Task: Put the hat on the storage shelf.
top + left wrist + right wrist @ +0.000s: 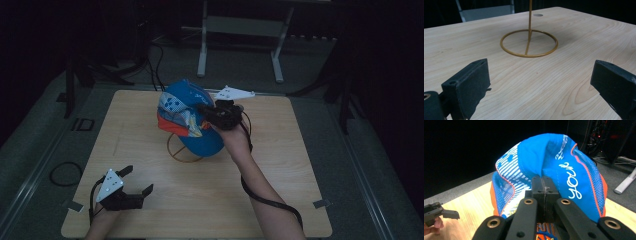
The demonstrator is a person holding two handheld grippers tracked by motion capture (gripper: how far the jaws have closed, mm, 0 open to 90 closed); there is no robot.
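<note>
A blue and orange cap (187, 117) hangs just above the centre of the wooden worktop (210, 195), pinched by the right gripper (212, 114), whose fingers are pressed together on a fold of the crown fabric, as the right gripper view makes plain. Below the cap a gold wire stand (529, 42), a ring base with a thin upright post, rests on the worktop; whether the cap already touches the post cannot be told. The left gripper (137, 182) waits low at about 7 o'clock on the worktop, its fingers spread wide and holding nothing, aimed at the stand. The step in hand looks like seating or lifting the cap on that post. Doing it well likely means keeping the crown centred over the post and moving straight along it, with the free gripper ready to steady the light ring base.
</note>
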